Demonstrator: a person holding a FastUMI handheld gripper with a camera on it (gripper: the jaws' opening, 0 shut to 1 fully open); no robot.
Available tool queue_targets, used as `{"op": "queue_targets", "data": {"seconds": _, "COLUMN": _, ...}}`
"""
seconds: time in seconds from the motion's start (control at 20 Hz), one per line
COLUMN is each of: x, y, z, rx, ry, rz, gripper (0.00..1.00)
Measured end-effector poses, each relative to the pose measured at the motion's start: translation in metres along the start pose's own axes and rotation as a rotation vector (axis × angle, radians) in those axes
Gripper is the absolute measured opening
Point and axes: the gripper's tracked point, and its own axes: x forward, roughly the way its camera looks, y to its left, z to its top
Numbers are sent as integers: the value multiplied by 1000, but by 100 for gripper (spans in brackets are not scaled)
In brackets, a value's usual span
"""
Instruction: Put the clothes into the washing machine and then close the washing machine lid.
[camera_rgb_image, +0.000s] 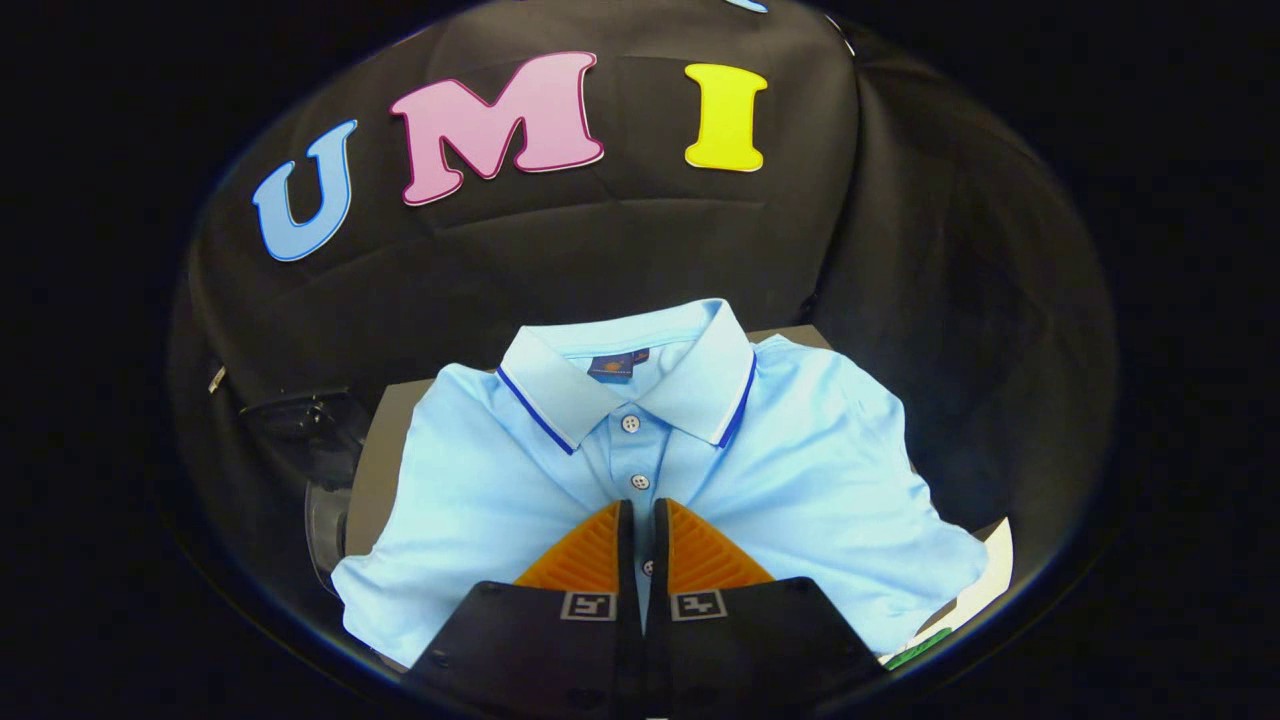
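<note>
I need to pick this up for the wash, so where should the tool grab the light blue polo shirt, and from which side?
The polo shirt lies flat and face up, so come from above. Pinch a fold of fabric at the button placket, just ahead of the tool, whose orange fingers are nearly together over the chest. The flat cloth offers no edge there, so press down and gather.

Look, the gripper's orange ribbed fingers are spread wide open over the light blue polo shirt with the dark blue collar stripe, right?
Not quite. The gripper view shows the gripper's orange ribbed fingers nearly closed, with just a thin gap between them, not spread wide. The rest holds: they are over the light blue polo shirt with the dark blue collar stripe, at its button placket. Whether they pinch the cloth can't be told.
</note>
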Motion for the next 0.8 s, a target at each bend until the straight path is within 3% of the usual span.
{"op": "queue_targets", "data": {"seconds": 0.5, "x": -6, "y": 3, "z": 3, "rx": 50, "ry": -71, "rz": -2, "gripper": 5}}
{"op": "queue_targets", "data": {"seconds": 0.65, "x": -9, "y": 3, "z": 5, "rx": 11, "ry": -106, "rz": -6, "gripper": 5}}
{"op": "queue_targets", "data": {"seconds": 0.8, "x": -17, "y": 11, "z": 13, "rx": 40, "ry": -132, "rz": 27, "gripper": 5}}
